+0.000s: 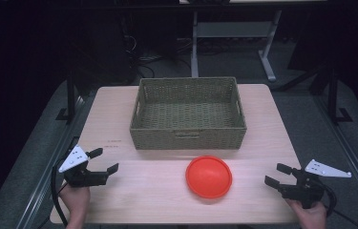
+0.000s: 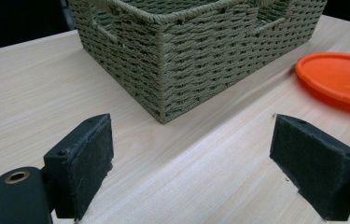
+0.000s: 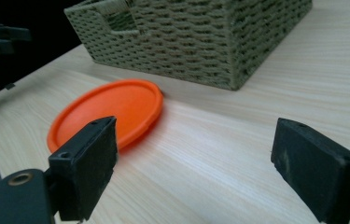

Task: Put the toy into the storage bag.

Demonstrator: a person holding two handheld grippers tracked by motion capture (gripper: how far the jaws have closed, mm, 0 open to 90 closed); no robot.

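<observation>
1. An orange round plate [image 1: 209, 176] is being seen lying flat on the light wooden table [image 1: 262, 124], rim up, nothing on it. It is lying near the front middle of the table, between the two grippers and apart from both.
2. A woven olive-green basket [image 1: 188, 136] is being seen standing upright just behind the plate, rectangular, with handle cut-outs in its walls and nothing inside. Its front wall is lying just beside the plate's far edge; contact cannot be told.
</observation>
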